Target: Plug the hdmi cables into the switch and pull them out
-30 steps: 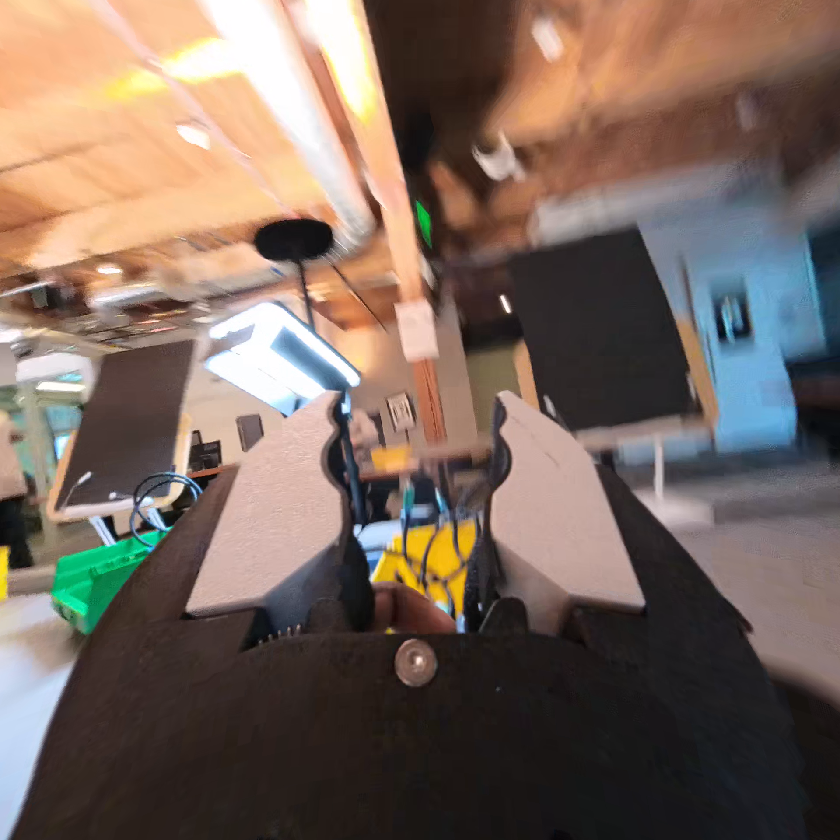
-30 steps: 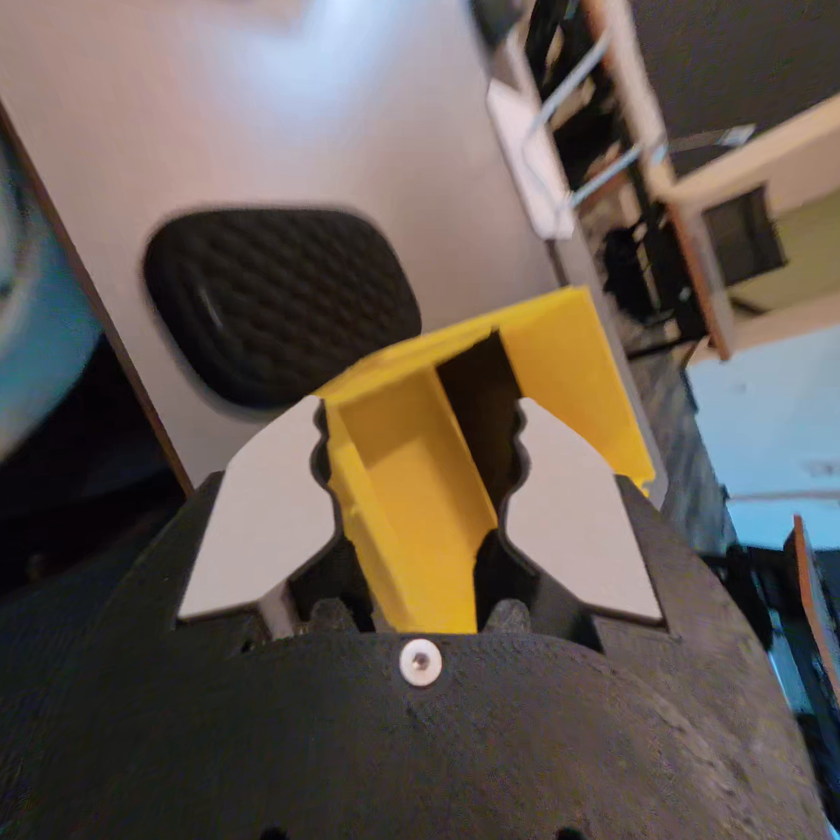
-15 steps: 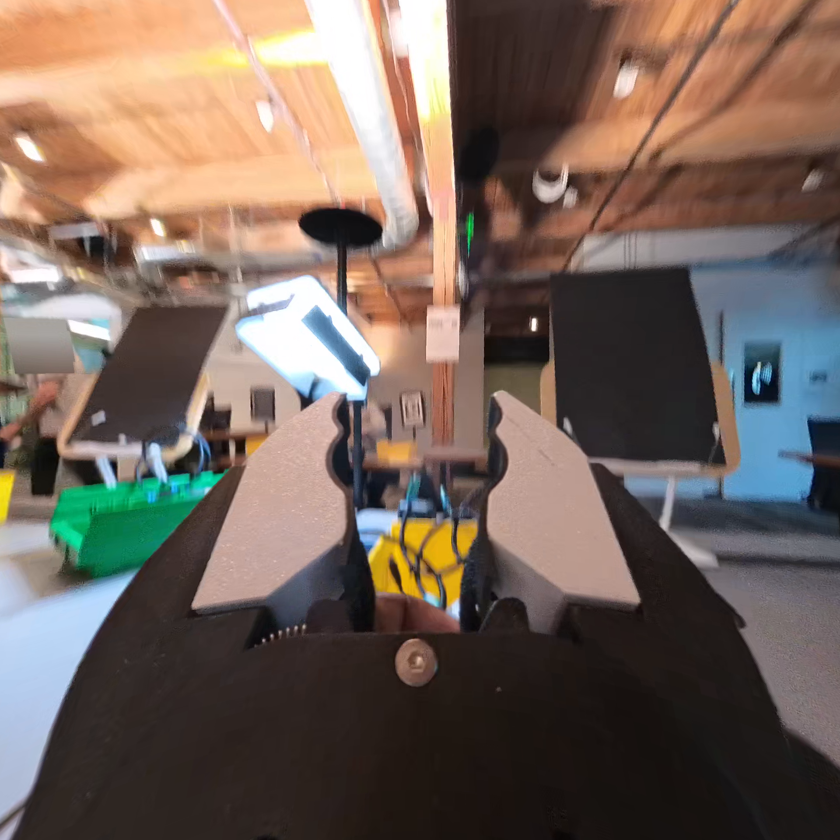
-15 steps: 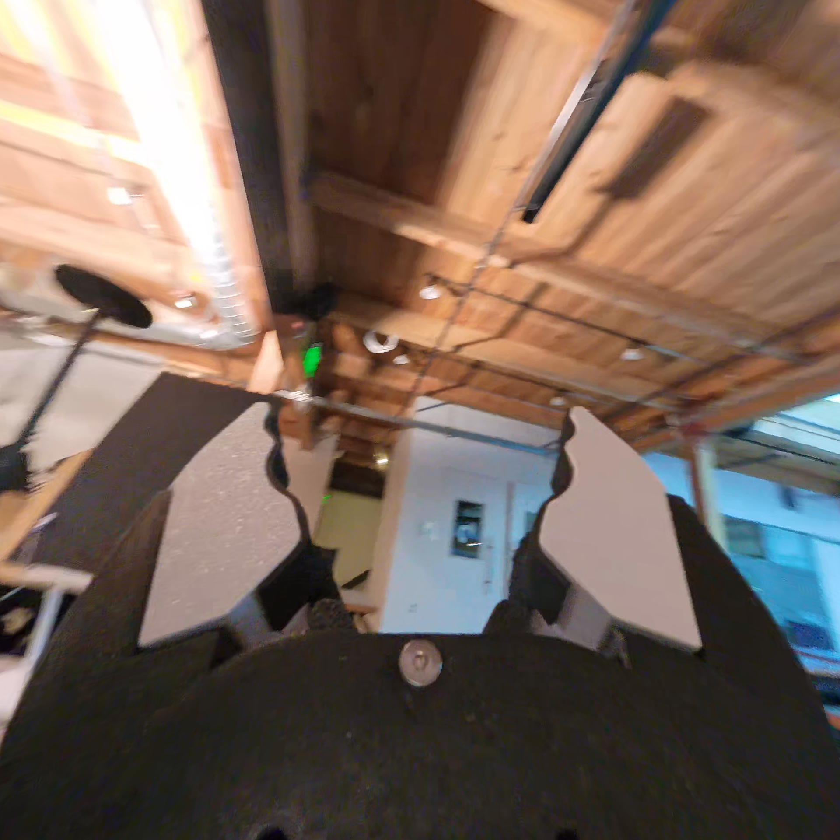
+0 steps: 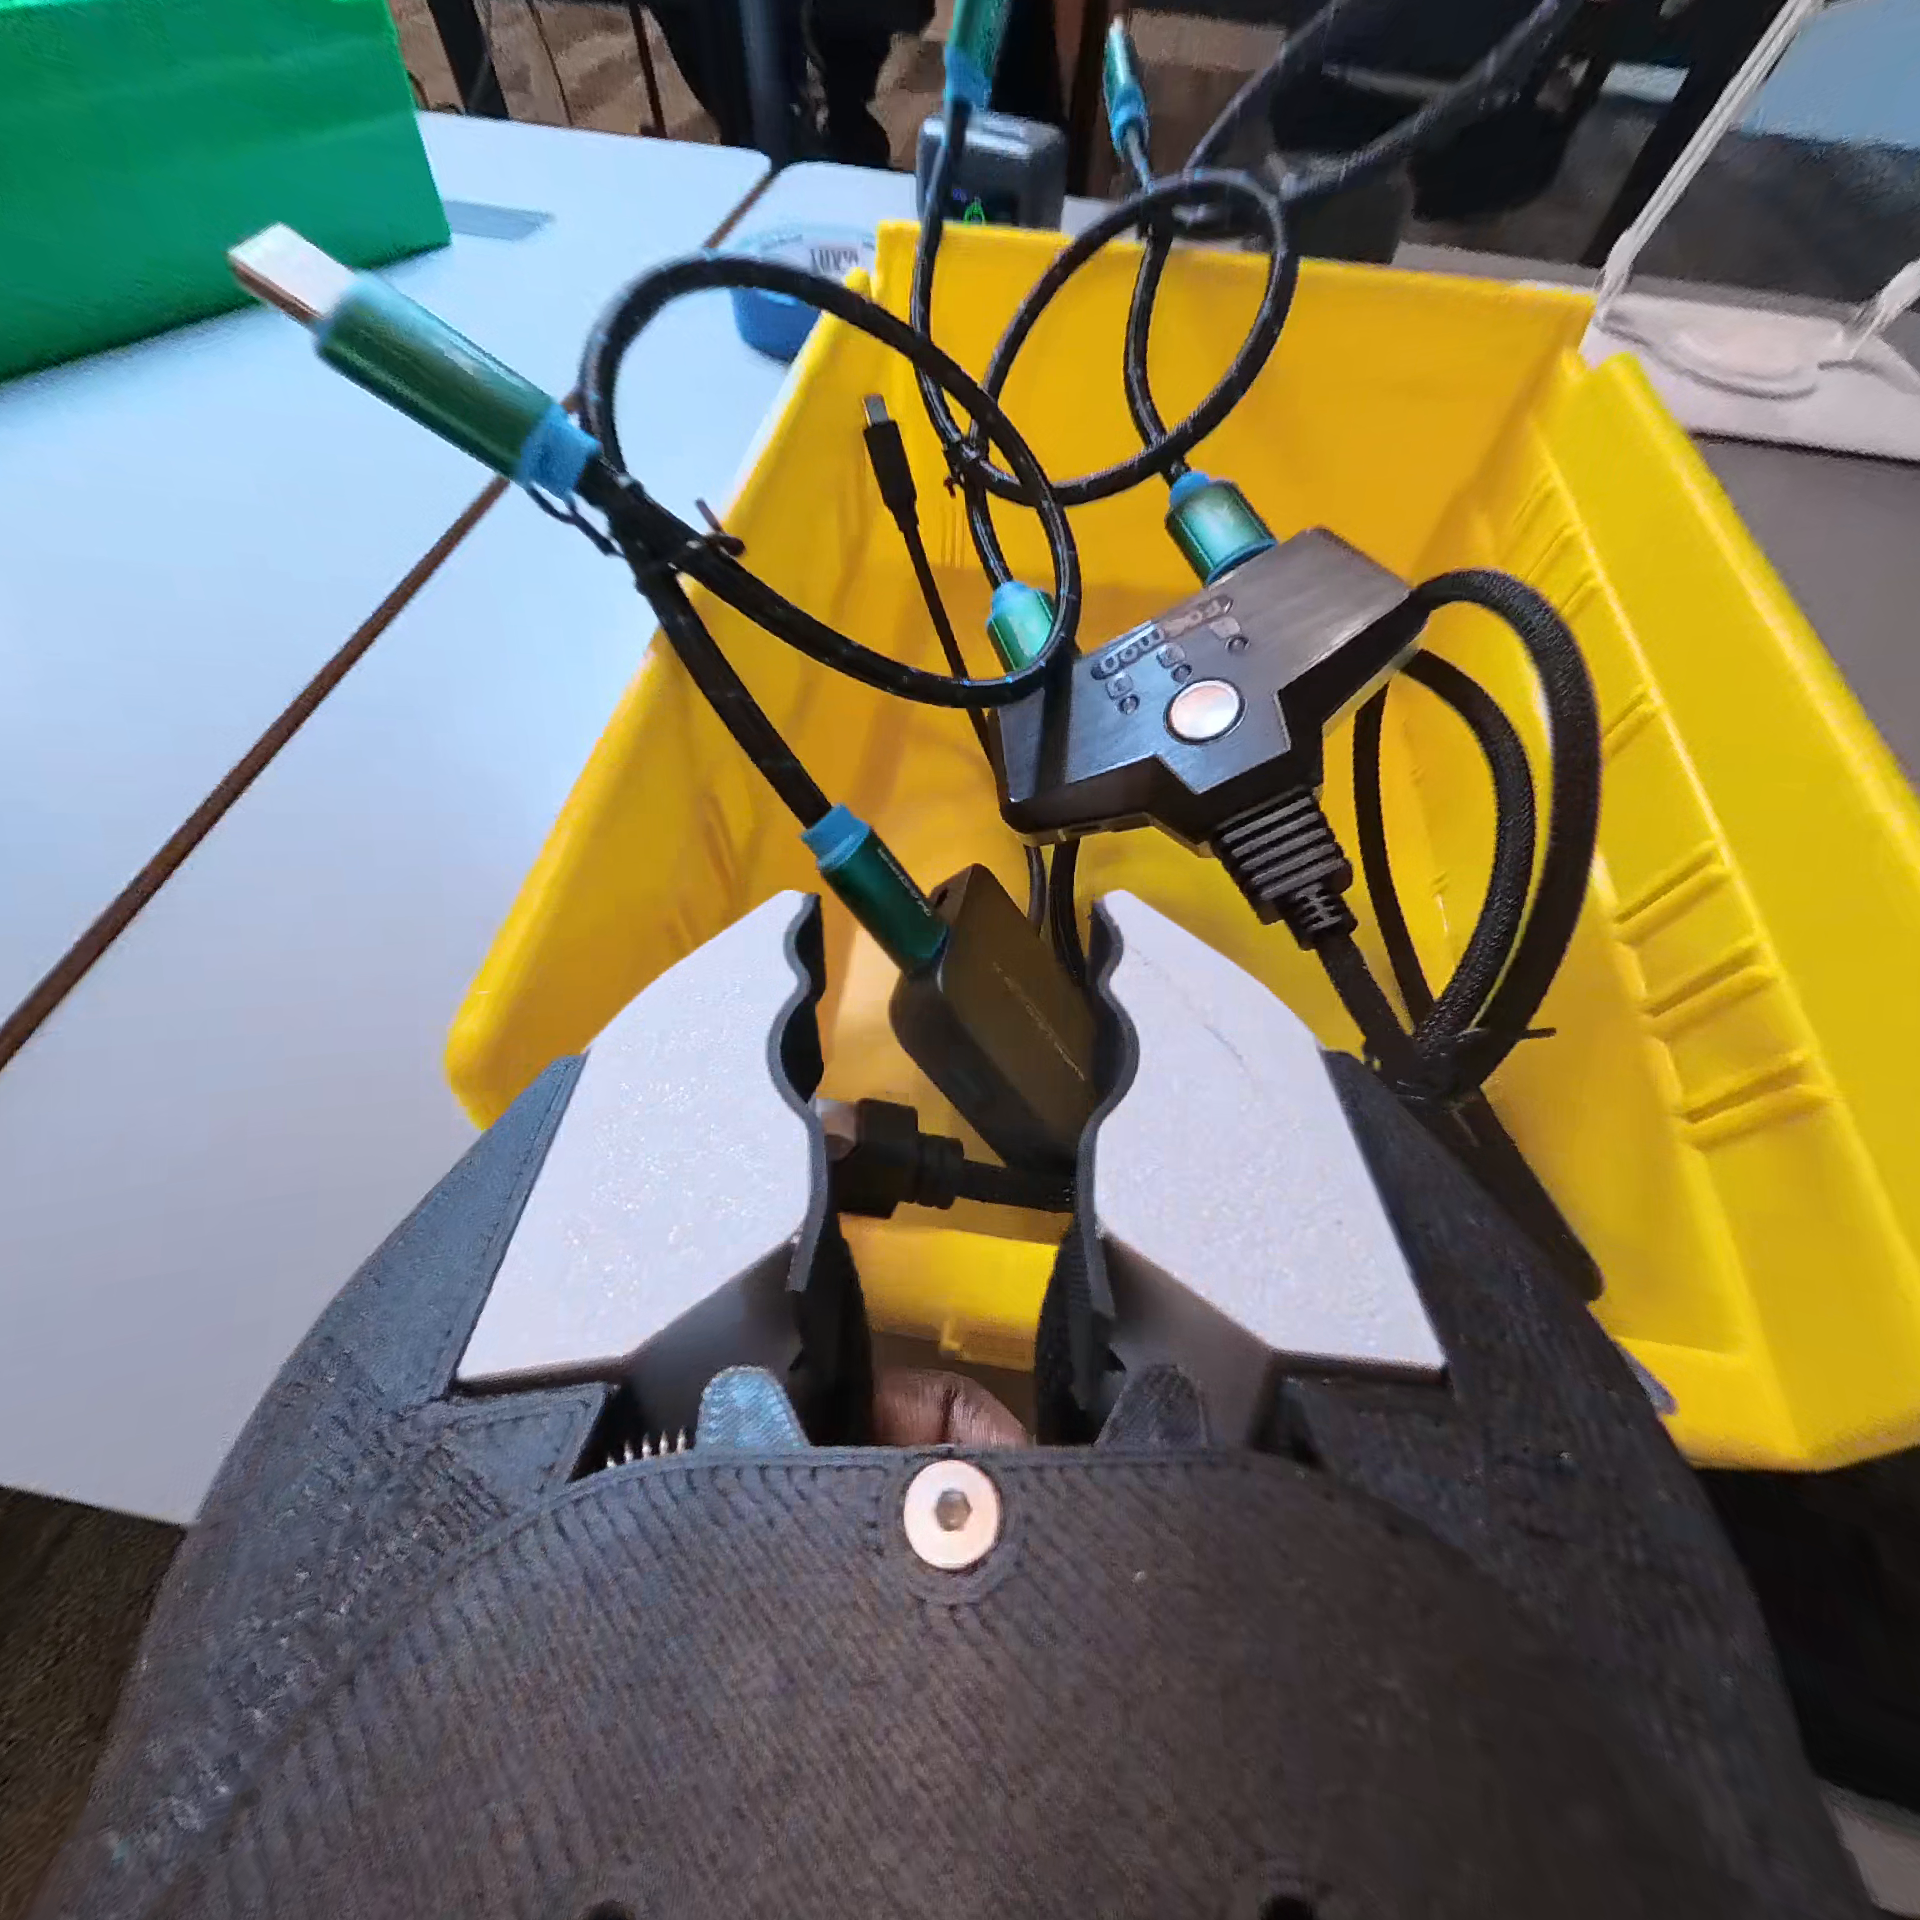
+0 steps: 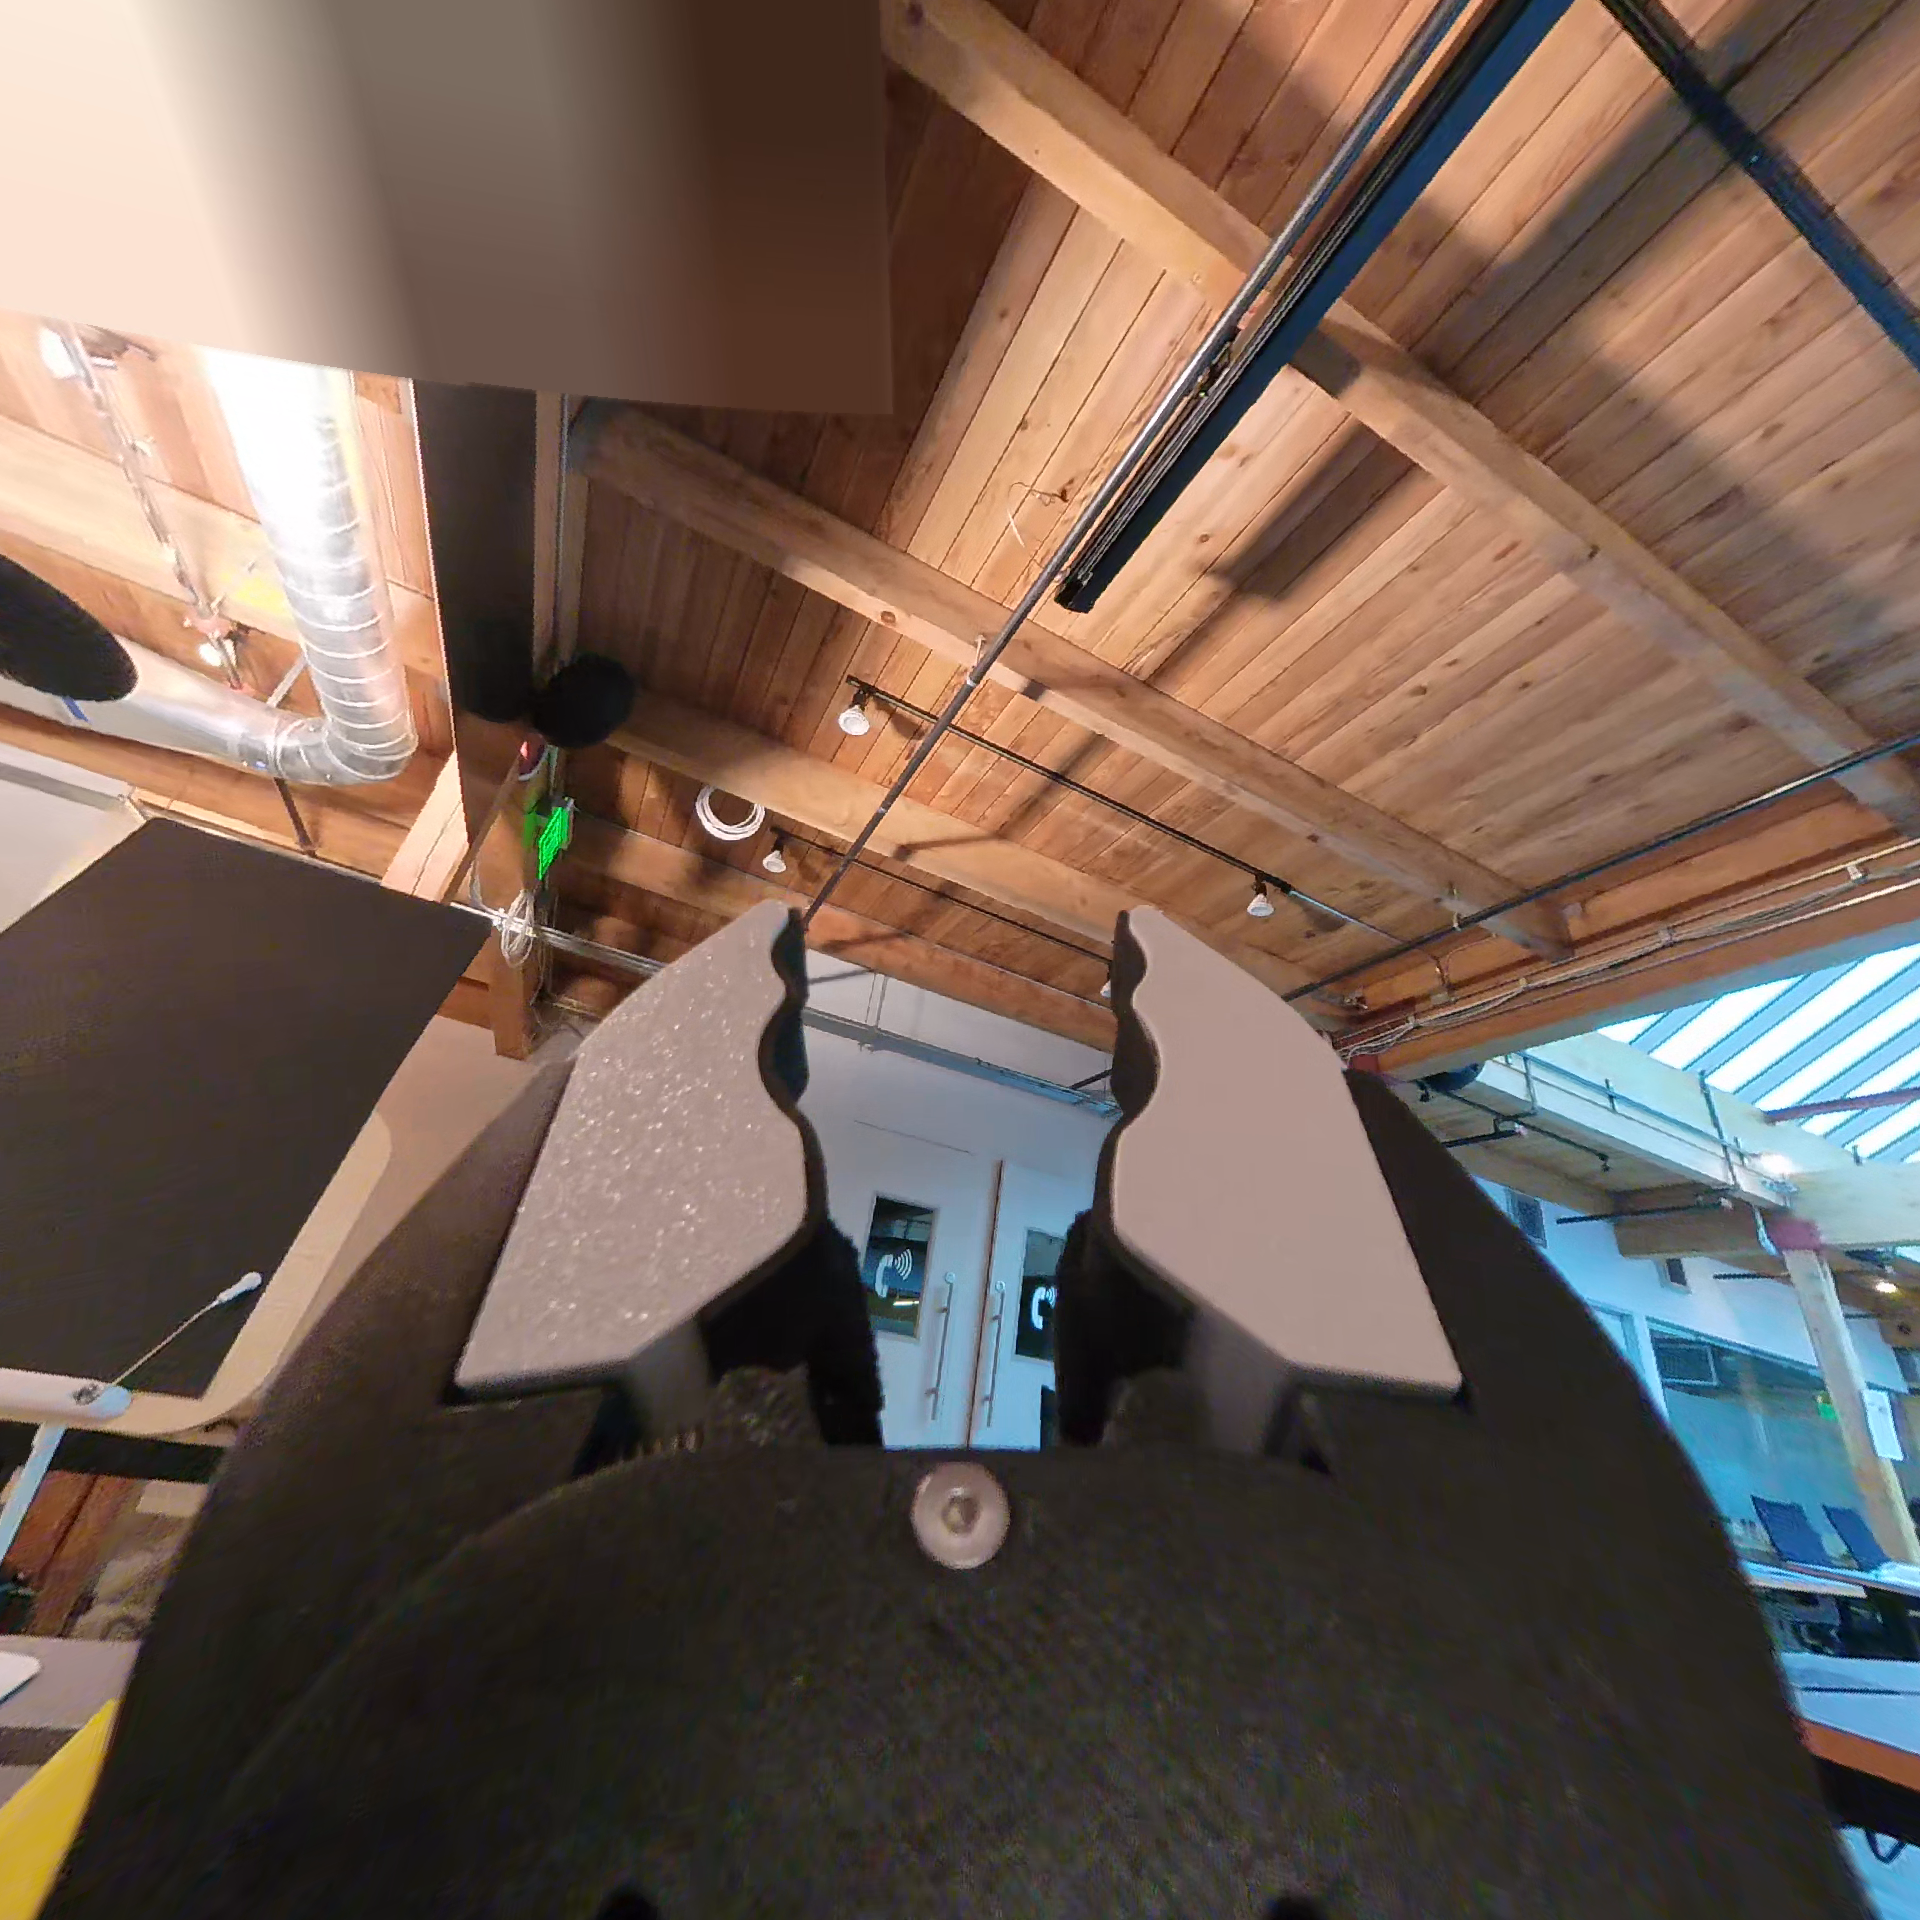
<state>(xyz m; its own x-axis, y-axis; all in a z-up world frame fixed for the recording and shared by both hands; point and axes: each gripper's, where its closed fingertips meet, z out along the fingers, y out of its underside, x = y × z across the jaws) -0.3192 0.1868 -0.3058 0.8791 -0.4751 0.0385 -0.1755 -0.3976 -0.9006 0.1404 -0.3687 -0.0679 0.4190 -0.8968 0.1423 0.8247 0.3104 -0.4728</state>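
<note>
Fingers [image 5: 686, 1143] of my left gripper [image 5: 956, 987] stood apart over the near end of a yellow bin [image 5: 1621, 727], at the lower middle of the frame. Between them lay a small black adapter [image 5: 997, 1018] with a green-ended cable [image 5: 873, 894] plugged into its upper end; it sat close against the right finger, but I could not tell whether either finger touched it, and they were not closed on it. A black plug [image 5: 894, 1153] lay across the gap below it.

The switch [image 5: 1205, 686], black with a round silver button, hung at the centre right of the frame, above the bin. Two green-ended HDMI cables went into its far side, one [image 5: 1216, 530] at the top and one [image 5: 1018, 623] at the left. Its thick black lead [image 5: 1475, 831] looped at the right, bound with a strap. Another green plug [image 5: 436, 374] stuck out free at the upper left, its metal tip bare, over the grey tabletop [image 5: 260, 727]. A green bin [image 5: 187, 156] filled the upper left corner.

My right gripper [image 6: 956, 977] pointed up at the wooden ceiling [image 6: 1351, 520], its fingers [image 6: 665, 1174] apart and holding nothing. A silver duct [image 6: 322, 582] ran down the left of that frame.
</note>
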